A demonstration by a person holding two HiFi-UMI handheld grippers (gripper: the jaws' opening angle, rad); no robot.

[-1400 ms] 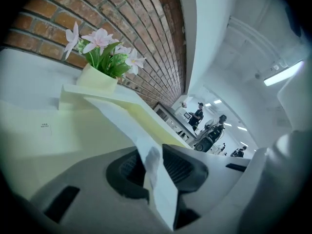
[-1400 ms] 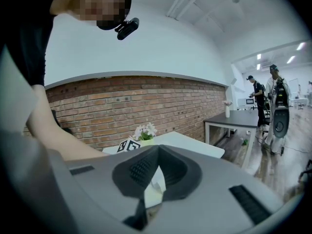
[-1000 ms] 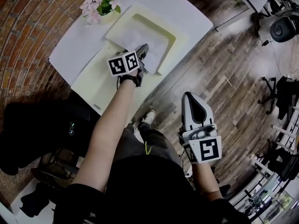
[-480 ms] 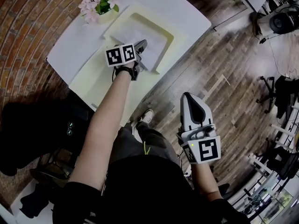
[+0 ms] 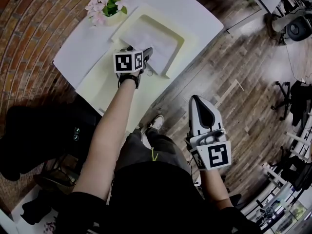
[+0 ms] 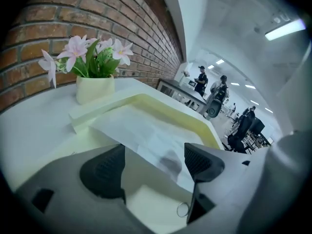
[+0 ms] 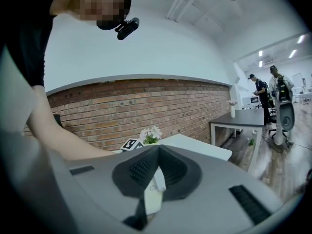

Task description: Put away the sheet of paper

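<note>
The white sheet of paper (image 5: 152,39) lies in the pale-yellow tray (image 5: 189,37) on the white table, and its near corner hangs over the tray's front rim. My left gripper (image 5: 145,54) hovers at that corner. In the left gripper view the paper (image 6: 146,130) runs between and below the left gripper (image 6: 153,164). Its jaws have just been opening and now stand wide, with neither pad pressing the sheet. My right gripper (image 5: 202,108) is off the table over the wooden floor. It shows shut and empty in the right gripper view (image 7: 155,172).
A cream pot of pink flowers (image 5: 105,5) stands on the table (image 5: 80,45) behind the tray, left of the paper (image 6: 95,87). A flat pale-yellow panel (image 5: 105,89) lies near the table's front edge. Office chairs and people are far off in the room.
My left gripper has rolled a little and its jaws have spread apart, so the paper's corner lies loose between them. The right gripper has stayed put.
</note>
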